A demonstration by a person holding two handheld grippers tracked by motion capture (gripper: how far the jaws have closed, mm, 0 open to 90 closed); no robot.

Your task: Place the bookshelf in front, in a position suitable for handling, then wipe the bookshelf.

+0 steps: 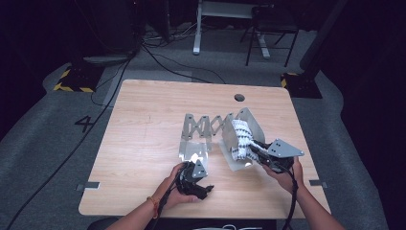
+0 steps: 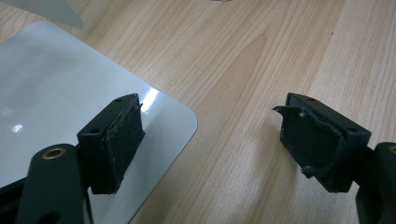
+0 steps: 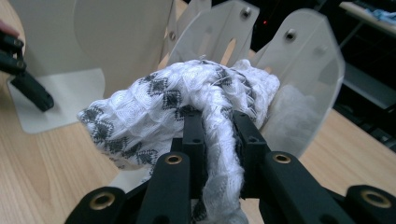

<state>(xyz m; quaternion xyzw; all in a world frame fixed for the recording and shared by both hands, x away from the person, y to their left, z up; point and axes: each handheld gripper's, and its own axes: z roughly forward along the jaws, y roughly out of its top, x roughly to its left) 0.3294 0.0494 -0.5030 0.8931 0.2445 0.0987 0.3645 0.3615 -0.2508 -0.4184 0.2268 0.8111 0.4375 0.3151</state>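
Sock (image 3: 187, 100) sits pinched in the right gripper (image 3: 219, 135) fingers between rack (image 1: 210, 127) plates near the tabletop's right edge; ease it straight down. Left gripper (image 2: 210, 140) fingers gape empty.

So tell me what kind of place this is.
Probably a lab or studio set up for recording, not a home. A bare wooden table stands on grey carpet with cables trailing across it, black-and-yellow hazard tape marks a stand base, and the surroundings are dark.
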